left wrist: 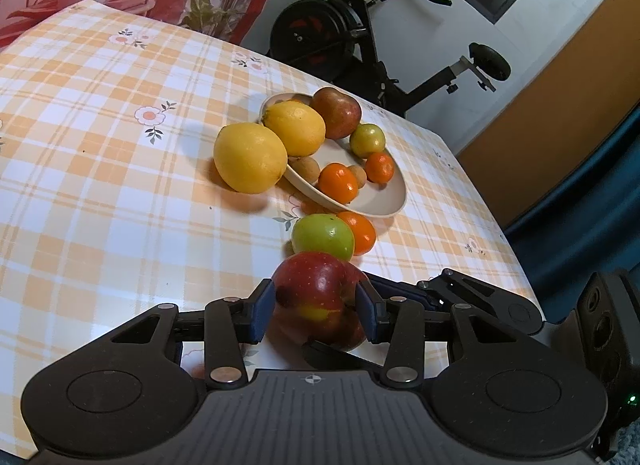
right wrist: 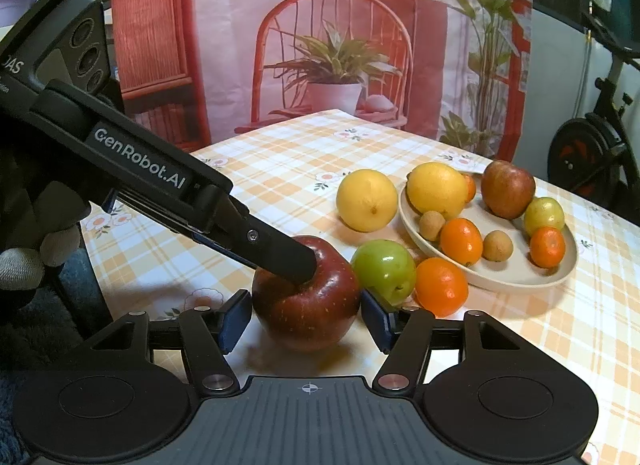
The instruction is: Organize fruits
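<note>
Left gripper (left wrist: 316,311) pads flank a red apple (left wrist: 318,297) near the table's (left wrist: 100,185) front edge; green apple (left wrist: 322,236), orange (left wrist: 358,233) and plate (left wrist: 380,195) lie beyond.

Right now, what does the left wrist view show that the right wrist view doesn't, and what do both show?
Only the left wrist view shows the exercise bike's saddle and the left gripper with its blue jaws against the red apple's sides.

Only the right wrist view shows the chair printed on the backdrop and the right gripper, jaws flanking the apple with gaps on both sides.

Both show the plate, green apple and loose lemon on the checked tablecloth.
</note>
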